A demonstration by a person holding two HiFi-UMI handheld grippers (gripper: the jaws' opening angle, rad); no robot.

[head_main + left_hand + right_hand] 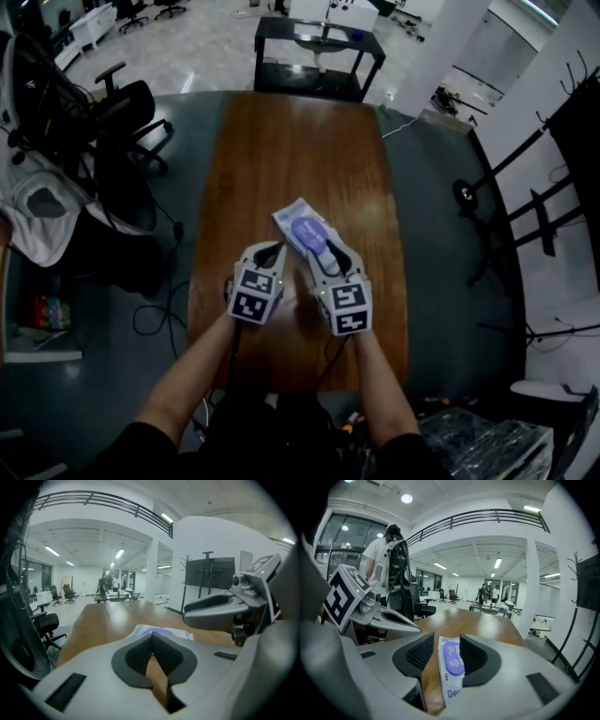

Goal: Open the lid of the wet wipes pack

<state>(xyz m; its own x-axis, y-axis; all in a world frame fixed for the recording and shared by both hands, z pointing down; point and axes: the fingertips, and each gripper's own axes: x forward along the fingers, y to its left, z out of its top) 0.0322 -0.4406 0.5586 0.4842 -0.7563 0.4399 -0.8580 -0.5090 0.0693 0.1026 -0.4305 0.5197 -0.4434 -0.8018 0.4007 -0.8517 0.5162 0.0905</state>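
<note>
The wet wipes pack [300, 225] lies flat on the brown wooden table [281, 141], white with an oval purple lid [308, 233] that is down. My right gripper [330, 251] is at the pack's near right side. In the right gripper view its jaws [449, 641] stand apart, and the pack [451, 667] shows in the gap between them. My left gripper [272, 249] sits just left of the pack, its tips touching each other [152, 638] with nothing between them. The pack [161, 632] lies just beyond those tips.
A black office chair [131, 112] stands left of the table. A black frame table [319, 47] is past its far end, and black stands [525, 216] are on the right. Cables lie on the grey floor [169, 300] at the left.
</note>
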